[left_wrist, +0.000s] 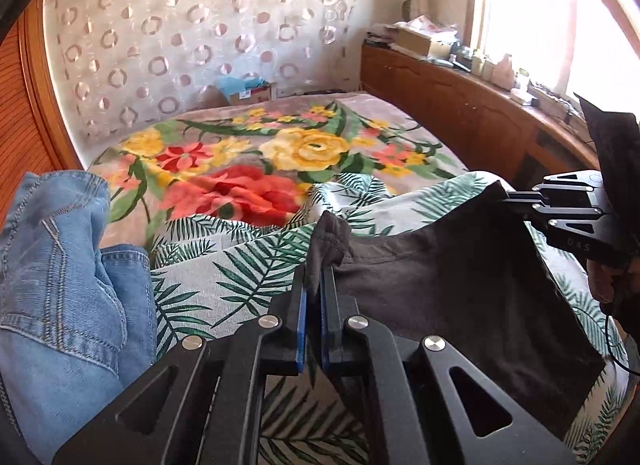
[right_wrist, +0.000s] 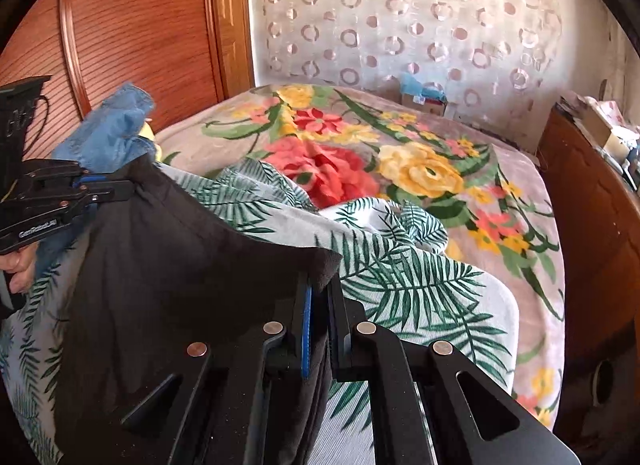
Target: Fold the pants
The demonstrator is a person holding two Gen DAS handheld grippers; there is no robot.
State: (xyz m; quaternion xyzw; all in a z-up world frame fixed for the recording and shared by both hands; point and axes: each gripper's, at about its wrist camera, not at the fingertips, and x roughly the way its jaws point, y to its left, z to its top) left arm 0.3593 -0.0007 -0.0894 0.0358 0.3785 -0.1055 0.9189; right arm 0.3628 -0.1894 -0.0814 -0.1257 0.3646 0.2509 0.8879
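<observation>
Holding the dark pants [left_wrist: 460, 277] stretched just above the leaf-print sheet [left_wrist: 224, 285], my left hand-held gripper [left_wrist: 314, 277] and right hand-held gripper [right_wrist: 320, 285] each clamped on a corner, I judge a fold underway; next, lay both corners down evenly.

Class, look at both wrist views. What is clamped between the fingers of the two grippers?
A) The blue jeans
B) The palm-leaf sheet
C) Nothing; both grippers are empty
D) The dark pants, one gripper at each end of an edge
D: the left gripper and the right gripper are each shut on a corner of the dark pants, which stretch between them, while the blue jeans lie aside ungripped.
</observation>
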